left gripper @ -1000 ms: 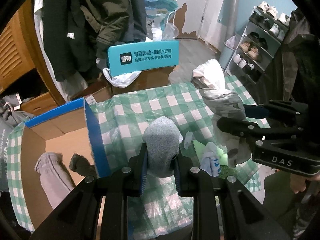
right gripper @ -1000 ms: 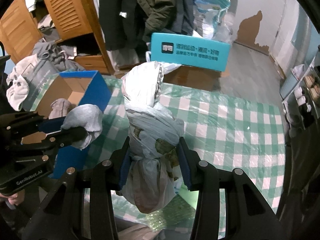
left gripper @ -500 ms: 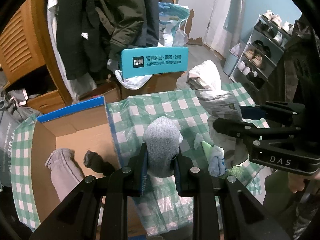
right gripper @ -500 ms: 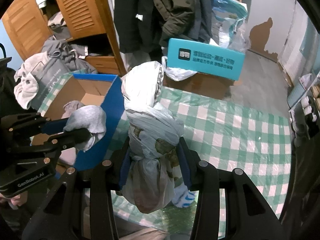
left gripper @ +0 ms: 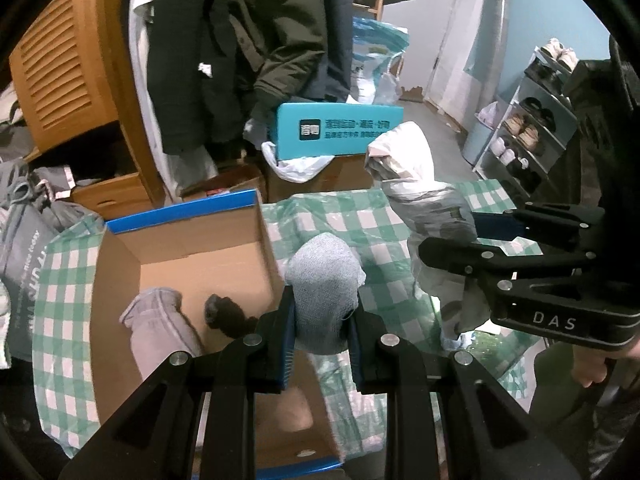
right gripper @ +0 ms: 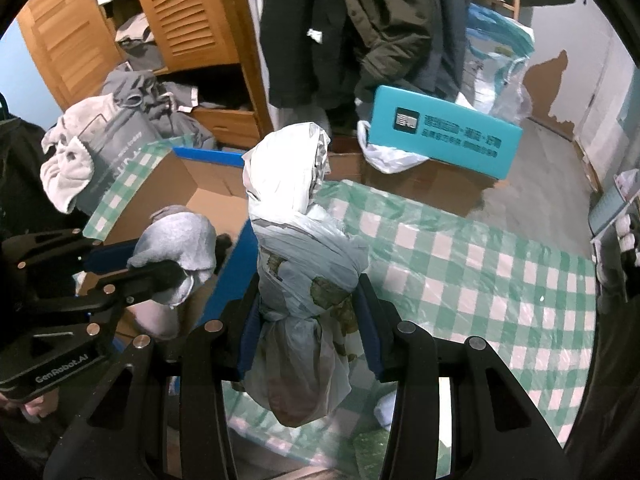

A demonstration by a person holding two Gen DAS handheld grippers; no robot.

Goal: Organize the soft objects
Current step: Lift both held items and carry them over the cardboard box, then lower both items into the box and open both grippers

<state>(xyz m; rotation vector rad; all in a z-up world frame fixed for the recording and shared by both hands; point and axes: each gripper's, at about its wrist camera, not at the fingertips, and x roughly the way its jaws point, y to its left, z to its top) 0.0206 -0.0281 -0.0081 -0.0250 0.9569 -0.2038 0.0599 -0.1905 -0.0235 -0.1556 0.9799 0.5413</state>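
Observation:
My left gripper (left gripper: 322, 322) is shut on a rolled grey sock (left gripper: 324, 280), held in the air over the right wall of the open cardboard box with blue edges (left gripper: 180, 220). In the right wrist view the left gripper (right gripper: 132, 260) carries the grey sock (right gripper: 176, 244) above that box (right gripper: 208, 184). My right gripper (right gripper: 308, 320) is shut on a knotted white and pale blue plastic bag bundle (right gripper: 296, 208), hanging just right of the box. Seen from the left wrist view, the right gripper (left gripper: 460, 236) and its bundle (left gripper: 412, 184) float over the green checked cloth (left gripper: 352, 216).
Inside the box lie a pale grey sock (left gripper: 160, 320) and a dark sock (left gripper: 228, 312). A teal box (left gripper: 336, 132) sits on cartons beyond the table. Coats (right gripper: 360, 20) hang behind, a wooden wardrobe (right gripper: 180, 12) stands left, and a shoe rack (left gripper: 532, 132) stands right.
Both grippers have moved left together with their loads. The box now lies much closer under the left gripper, and the bundle hangs beside the box's blue wall.

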